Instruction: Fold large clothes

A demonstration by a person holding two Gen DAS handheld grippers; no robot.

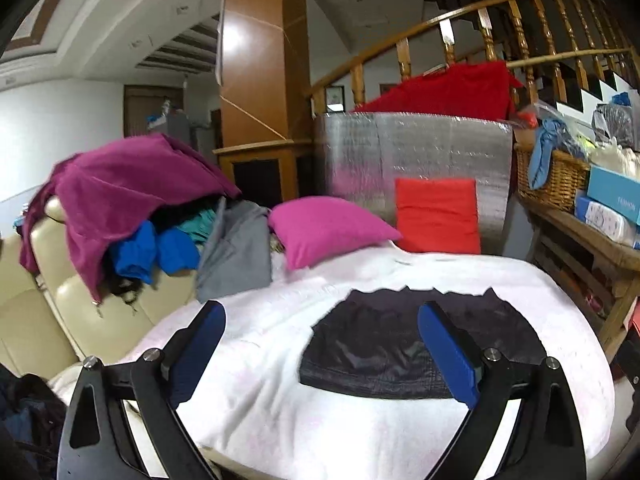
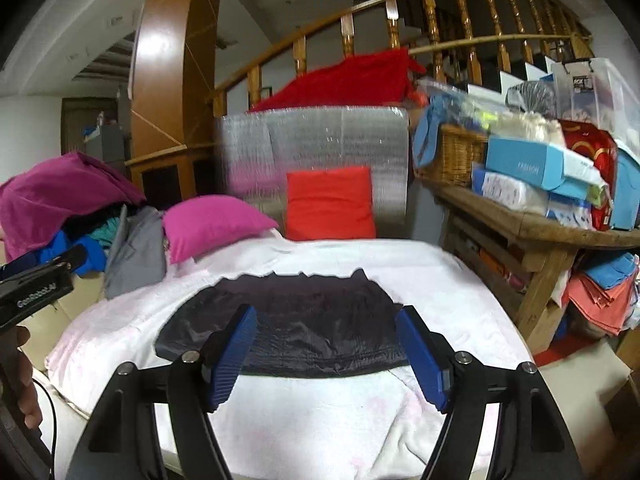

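Under me is a bed-like surface covered with a white blanket (image 1: 400, 280), its far end pushed against a silver quilted panel (image 1: 412, 148) with a curved wooden stair railing (image 1: 480, 12) rising behind it and a polished wooden pillar (image 1: 260, 60) to the left. The dark folded garment (image 1: 384, 352) lies flat in the middle of the blanket, its near edge straight and its far edge uneven. My left hand-held gripper (image 1: 320, 344) hangs above it with jaws spread wide and nothing between the blue pads; my right hand-held gripper (image 2: 326, 348) likewise stands open and empty over the same garment, touching none of it. At the head of the blanket a magenta pillow (image 1: 324, 228) lies tilted, and a red cushion (image 1: 438, 216) stands upright against the silver panel just beside it. A red cloth (image 1: 452, 88) is draped over the panel's top. To the left, a cream sofa (image 1: 44, 300) carries a heap of clothes (image 1: 132, 200): purple on top, blue, teal and grey spilling toward the blanket's edge. To the right a wooden table (image 2: 532, 224) holds a wicker basket (image 2: 456, 156), blue boxes (image 2: 532, 164) and bags, with folded cloth stacked beneath it. Nothing lies between my jaws and the garment.
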